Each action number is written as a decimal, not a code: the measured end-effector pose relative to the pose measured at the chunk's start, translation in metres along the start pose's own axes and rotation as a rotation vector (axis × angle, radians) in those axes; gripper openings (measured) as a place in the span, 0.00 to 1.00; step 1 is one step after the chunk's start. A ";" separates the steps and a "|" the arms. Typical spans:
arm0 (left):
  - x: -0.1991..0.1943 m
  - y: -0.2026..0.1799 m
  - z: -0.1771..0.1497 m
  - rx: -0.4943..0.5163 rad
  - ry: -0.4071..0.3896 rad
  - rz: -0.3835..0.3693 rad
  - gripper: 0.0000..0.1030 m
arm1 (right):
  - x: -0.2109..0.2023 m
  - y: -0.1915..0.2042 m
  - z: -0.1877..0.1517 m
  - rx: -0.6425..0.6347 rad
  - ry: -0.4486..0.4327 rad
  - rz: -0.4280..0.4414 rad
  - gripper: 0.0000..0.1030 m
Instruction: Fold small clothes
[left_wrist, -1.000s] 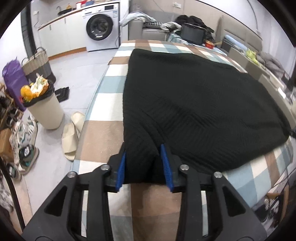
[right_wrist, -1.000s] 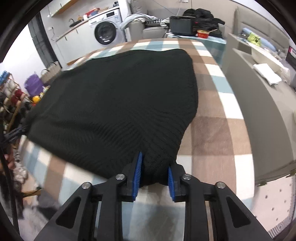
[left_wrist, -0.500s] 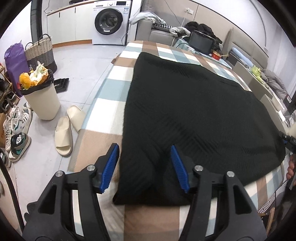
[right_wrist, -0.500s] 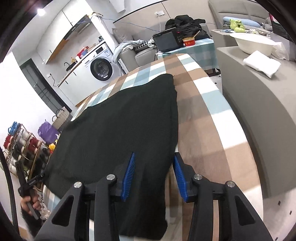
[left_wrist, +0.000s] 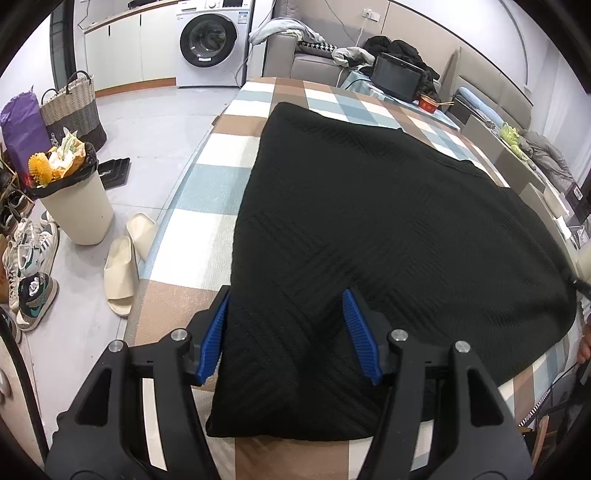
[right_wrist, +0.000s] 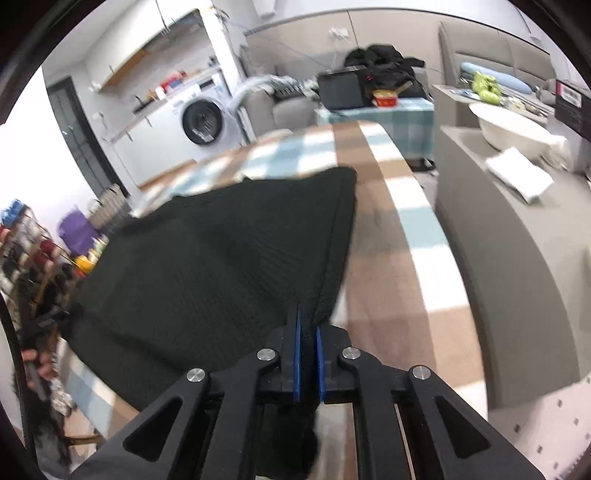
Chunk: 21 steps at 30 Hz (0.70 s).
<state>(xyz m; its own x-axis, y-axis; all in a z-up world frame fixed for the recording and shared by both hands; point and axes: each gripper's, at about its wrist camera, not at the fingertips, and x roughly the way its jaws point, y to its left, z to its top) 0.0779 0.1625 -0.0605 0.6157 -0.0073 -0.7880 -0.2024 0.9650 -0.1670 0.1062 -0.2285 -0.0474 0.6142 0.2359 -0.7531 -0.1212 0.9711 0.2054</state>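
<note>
The right gripper (right_wrist: 307, 354) is pinching the black knit garment (left_wrist: 369, 221) at its 6 o'clock edge; the left gripper (left_wrist: 288, 332) is gaping, so the fold risks skewing.

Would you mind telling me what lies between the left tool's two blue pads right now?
In the left wrist view, the near corner of the black cloth lies between the pads of the open left tool, on the checked cover.

One black garment (left_wrist: 369, 229), one bin (left_wrist: 75, 206), one washer (left_wrist: 208, 40) — two slippers (left_wrist: 129, 262).
</note>
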 end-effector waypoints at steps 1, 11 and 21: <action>0.001 0.000 0.000 -0.003 0.004 -0.003 0.55 | 0.003 -0.001 -0.004 0.010 0.018 -0.001 0.07; -0.015 -0.003 -0.015 0.023 -0.006 -0.010 0.62 | -0.020 -0.027 -0.041 0.209 0.051 0.204 0.25; -0.019 -0.001 -0.027 0.016 0.008 -0.005 0.63 | -0.050 -0.003 -0.031 0.102 -0.041 0.133 0.07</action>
<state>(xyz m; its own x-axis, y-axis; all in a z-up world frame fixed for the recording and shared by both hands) 0.0458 0.1548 -0.0620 0.6105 -0.0142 -0.7919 -0.1873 0.9689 -0.1618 0.0518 -0.2419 -0.0294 0.6298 0.3585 -0.6891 -0.1251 0.9224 0.3655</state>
